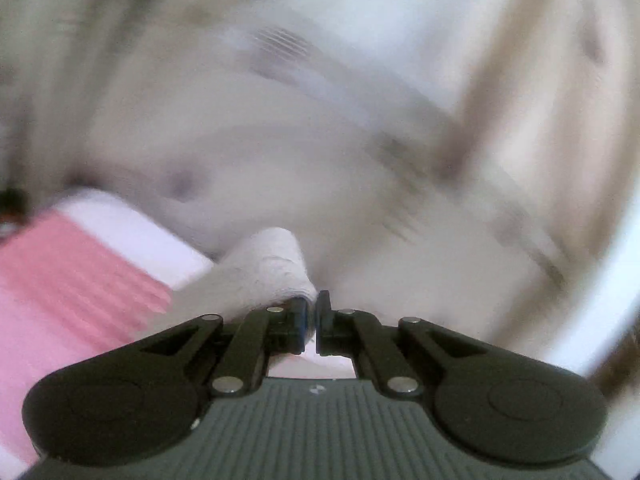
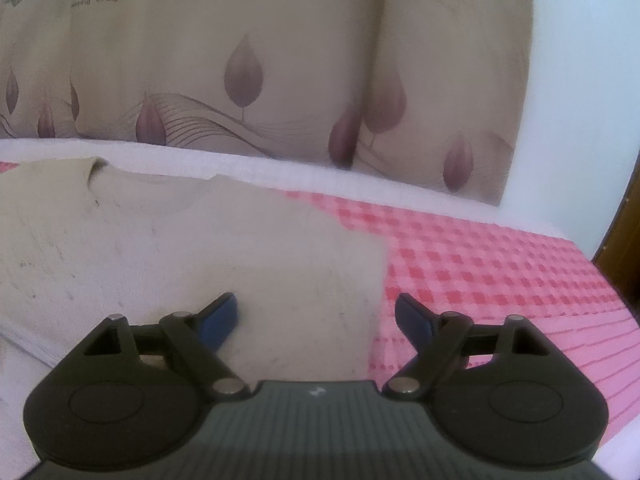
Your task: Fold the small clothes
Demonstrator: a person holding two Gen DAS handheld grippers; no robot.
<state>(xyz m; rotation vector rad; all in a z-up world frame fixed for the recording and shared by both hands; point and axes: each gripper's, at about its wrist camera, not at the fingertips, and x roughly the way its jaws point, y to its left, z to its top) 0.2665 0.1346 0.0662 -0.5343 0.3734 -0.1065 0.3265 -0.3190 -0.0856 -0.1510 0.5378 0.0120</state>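
1. Garment: a small pale beige shirt lies spread flat on the pink-and-white checked cover in the right wrist view, neckline toward the far edge, its right-hand edge running straight down beside the bare checks.
2. In the left wrist view we see a fold of the same pale cloth bunched up and rising from the fingertips; the rest of that picture is heavily smeared.
3. Left gripper: jaws pressed together with the pale fabric pinched between them.
4. Right gripper: jaws spread wide above the shirt's near right part, nothing between the blue pads; we cannot tell whether they touch the cloth.
5. Beyond the shirt we note a white band of bedding along the far edge of the cover.
6. Behind that hangs a beige curtain printed with purple leaves and some small text.
7. In the left view, the pink cover shows at lower left, blurred.
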